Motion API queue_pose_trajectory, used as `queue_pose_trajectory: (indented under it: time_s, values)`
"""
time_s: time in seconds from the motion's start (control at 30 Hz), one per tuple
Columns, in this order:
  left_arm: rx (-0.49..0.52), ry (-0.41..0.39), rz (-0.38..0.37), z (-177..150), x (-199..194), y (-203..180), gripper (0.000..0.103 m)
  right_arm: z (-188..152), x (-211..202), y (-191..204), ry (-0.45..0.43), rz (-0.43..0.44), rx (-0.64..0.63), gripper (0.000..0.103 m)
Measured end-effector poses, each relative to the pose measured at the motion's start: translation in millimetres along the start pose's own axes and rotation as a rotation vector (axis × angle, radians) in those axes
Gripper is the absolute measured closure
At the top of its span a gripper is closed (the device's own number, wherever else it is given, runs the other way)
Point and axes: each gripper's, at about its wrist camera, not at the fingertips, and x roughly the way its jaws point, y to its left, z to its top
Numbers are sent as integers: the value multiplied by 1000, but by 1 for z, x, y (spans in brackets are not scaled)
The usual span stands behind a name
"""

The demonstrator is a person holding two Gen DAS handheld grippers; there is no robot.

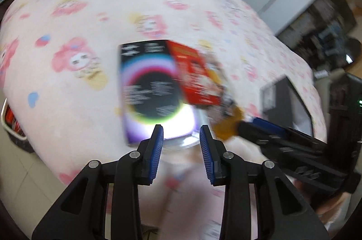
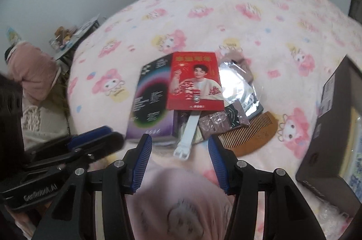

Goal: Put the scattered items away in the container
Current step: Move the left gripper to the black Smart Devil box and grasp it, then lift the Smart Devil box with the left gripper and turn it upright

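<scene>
The white strap (image 2: 188,133) is lying lengthwise straight ahead of the right gripper (image 2: 178,163), nearer than the left gripper (image 2: 106,136); both are being held apart, empty, near the bed's (image 2: 260,20) front edge.

Items sit clustered mid-bed on the blanket (image 2: 226,20). Card fan (image 2: 195,81) lies on top, overlapping the right edge of the flat box (image 2: 149,102) to its left; fan handle (image 2: 186,136) points toward the camera. Foil pouch (image 2: 235,84) right of the fan, small packets (image 2: 222,123) in front of it, comb (image 2: 251,133) nearest on the right. Open container box (image 2: 334,117) stands well right of the pile. Left gripper (image 2: 106,133) is just left of the pile, right gripper (image 2: 179,145) in front of it.
</scene>
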Motion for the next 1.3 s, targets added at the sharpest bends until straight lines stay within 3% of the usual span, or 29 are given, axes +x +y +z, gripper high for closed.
queue_pose_trajectory:
  time_s: [0.13,0.27,0.4,0.6,0.7,0.87,0.97,1.07,1.3]
  values:
    - [-137,31,8,7,30,48,70,13,21,-1,62,51,-16,54]
    - [-201,53,-39,10,52,70,70,21,50,10,130,28,-76,54]
    - [-211,59,-52,14,66,75,70,30,76,8,193,46,-66,54]
    - [-190,91,-74,19,77,65,60,36,104,5,257,83,-39,50]
    - [-167,110,-164,14,66,51,60,33,97,6,253,120,-40,50]
    - [-162,123,-130,7,74,50,60,23,86,2,239,163,-27,50]
    - [-169,133,-111,7,79,50,61,22,95,3,249,128,-36,57]
    - [-125,98,-95,7,57,37,61,21,77,13,196,127,-58,58]
    - [-90,40,-155,7,1,12,61,17,11,16,69,185,-57,58]
